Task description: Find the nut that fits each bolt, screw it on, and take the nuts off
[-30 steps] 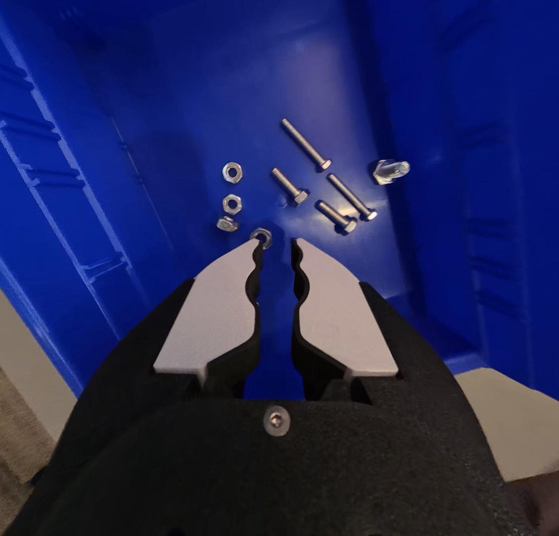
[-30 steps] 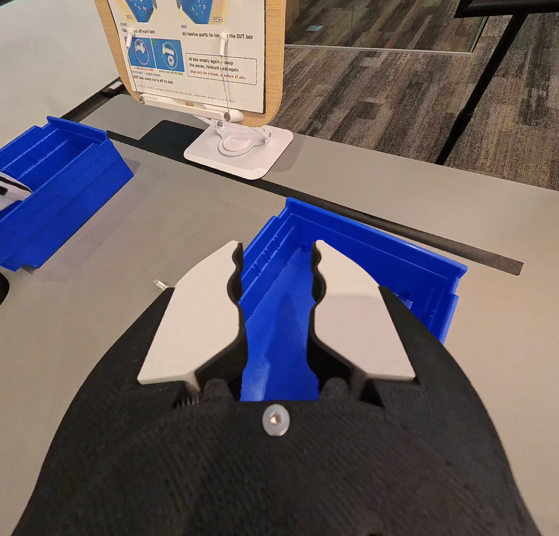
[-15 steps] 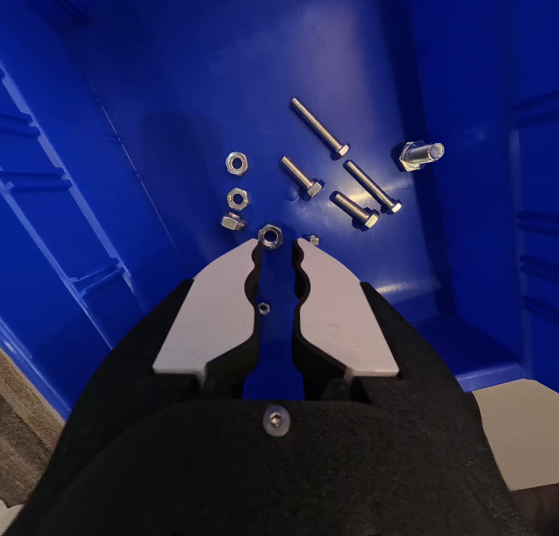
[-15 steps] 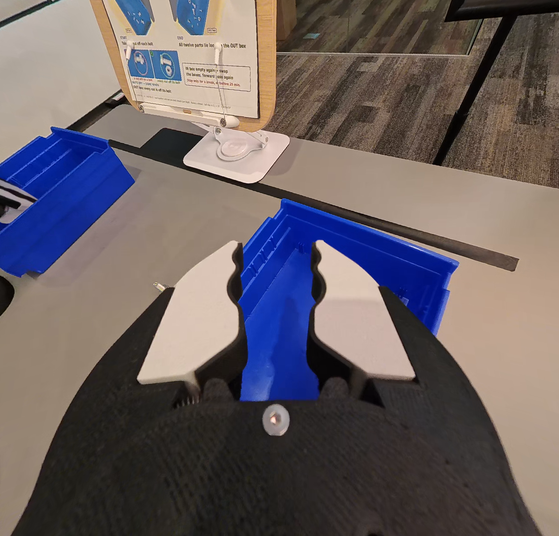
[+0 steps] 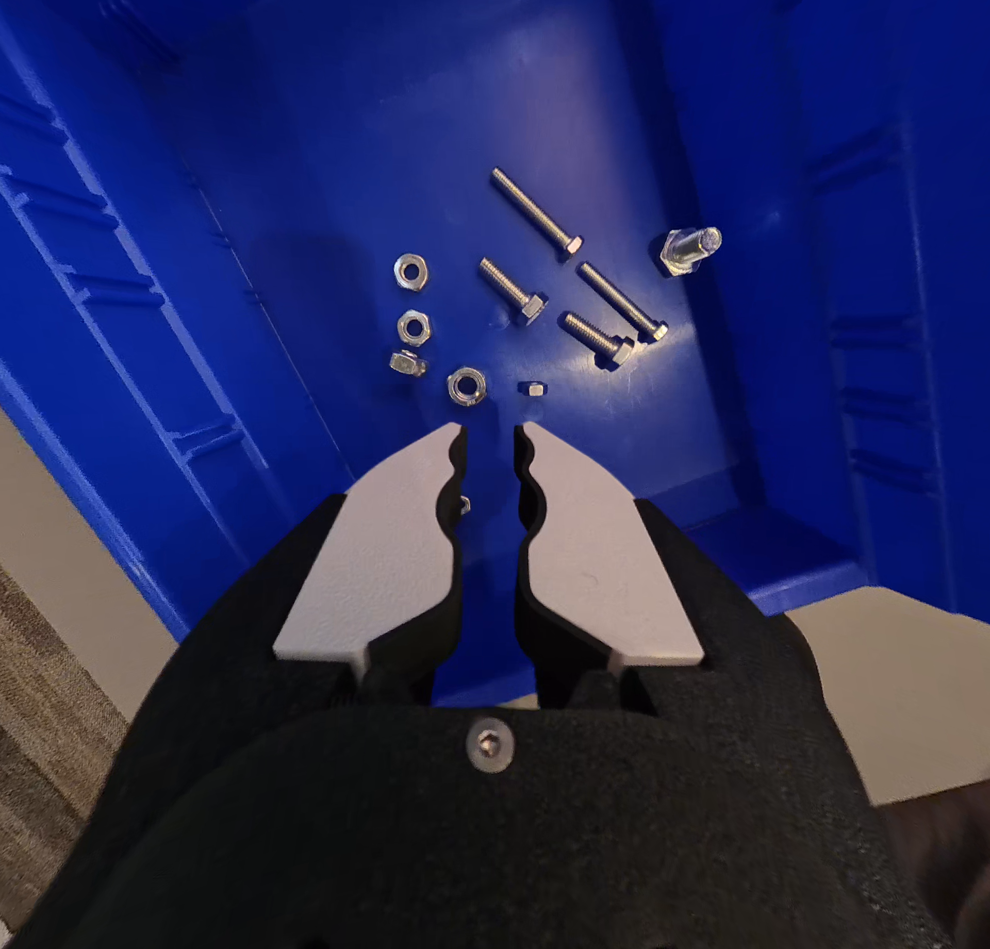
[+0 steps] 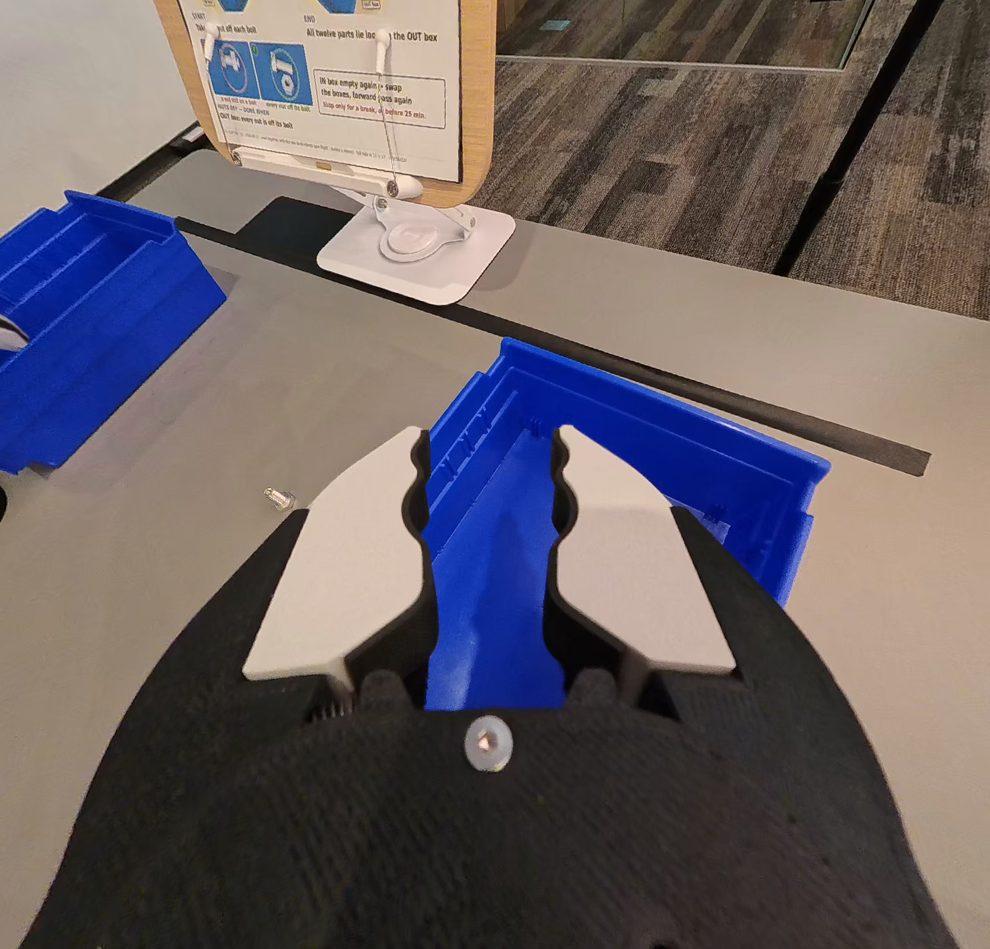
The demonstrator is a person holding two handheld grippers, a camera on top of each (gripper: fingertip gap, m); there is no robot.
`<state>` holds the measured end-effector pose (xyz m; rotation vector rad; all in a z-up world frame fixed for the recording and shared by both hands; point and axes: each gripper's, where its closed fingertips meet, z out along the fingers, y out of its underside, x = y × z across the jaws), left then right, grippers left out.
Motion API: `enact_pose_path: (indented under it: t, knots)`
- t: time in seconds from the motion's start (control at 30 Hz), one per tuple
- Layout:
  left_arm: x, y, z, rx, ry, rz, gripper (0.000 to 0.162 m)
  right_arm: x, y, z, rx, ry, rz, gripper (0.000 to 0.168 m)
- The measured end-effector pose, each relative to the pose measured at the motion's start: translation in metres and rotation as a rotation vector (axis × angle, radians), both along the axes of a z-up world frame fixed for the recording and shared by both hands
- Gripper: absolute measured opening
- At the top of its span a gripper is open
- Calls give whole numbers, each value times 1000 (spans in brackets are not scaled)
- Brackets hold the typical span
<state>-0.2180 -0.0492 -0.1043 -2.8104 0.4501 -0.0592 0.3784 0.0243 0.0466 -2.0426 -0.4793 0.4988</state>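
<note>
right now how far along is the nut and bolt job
Early. Nothing looks done: in the left blue bin four metal bolts, such as the longest, lie bare beside loose nuts. The left gripper hovers open and empty just short of the large nut. The right gripper is open over the other bin. Every pairing remains.

An office-like test room: a plain grey surface [image 6: 696, 334] carries blue parts bins [image 6: 669, 441], an instruction sheet on a stand [image 6: 332, 66], with striped carpet tiles [image 6: 696, 120] beyond.
</note>
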Motion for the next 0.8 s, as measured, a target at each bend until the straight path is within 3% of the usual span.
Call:
enact_pose_path:
  t: [0.43, 0.8]
  knots:
    - [5, -20, 10, -4, -88, -162, 23, -20, 10, -22, -45, -111, 22, 45]
    - [-2, 5, -22, -50, 47, -130, 26, -29, 12, -28, -65, -77, 48, 44]
